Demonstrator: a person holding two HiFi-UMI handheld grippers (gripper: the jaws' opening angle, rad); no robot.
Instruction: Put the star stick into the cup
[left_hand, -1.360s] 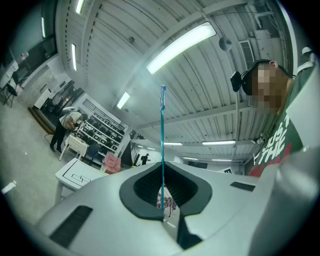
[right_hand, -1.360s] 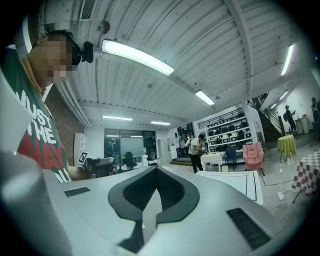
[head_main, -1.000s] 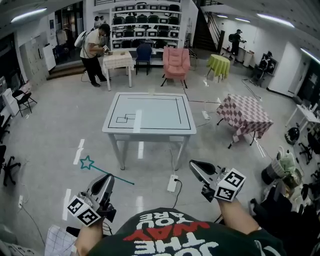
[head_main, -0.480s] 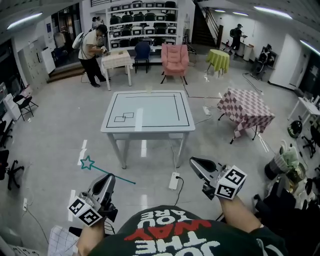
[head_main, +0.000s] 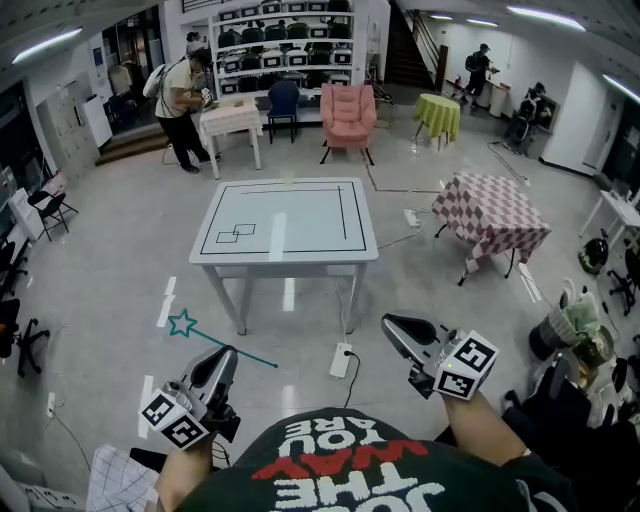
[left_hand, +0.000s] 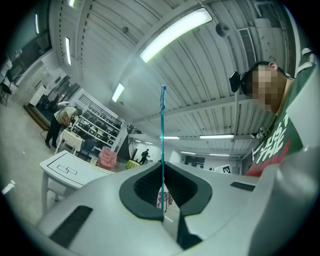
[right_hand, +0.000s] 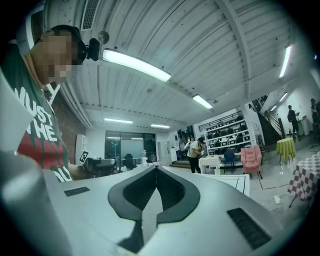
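The teal star stick (head_main: 250, 355) is clamped in the left hand-held gripper (head_main: 222, 356) at the lower left of the head view. It slants across the frame, with its outlined star up and to the left over the floor and its bare end out to the right. In the left gripper view the stick (left_hand: 162, 150) rises straight up from between the closed jaws, which pinch it near their tips.

The right hand-held gripper (head_main: 389, 323) sits at the lower right. Its jaws are together with nothing between them, as the right gripper view (right_hand: 156, 170) shows.

Above both, mid-frame, stands the pale counter (head_main: 300, 235), marked with black lines. A small pale cup (head_main: 288, 181) is at its far edge, well apart from the stick. A white power strip (head_main: 342, 360) lies on the floor between the grippers. Farther up are a pink armchair (head_main: 348, 115) and a table with a checked cloth (head_main: 490, 215).
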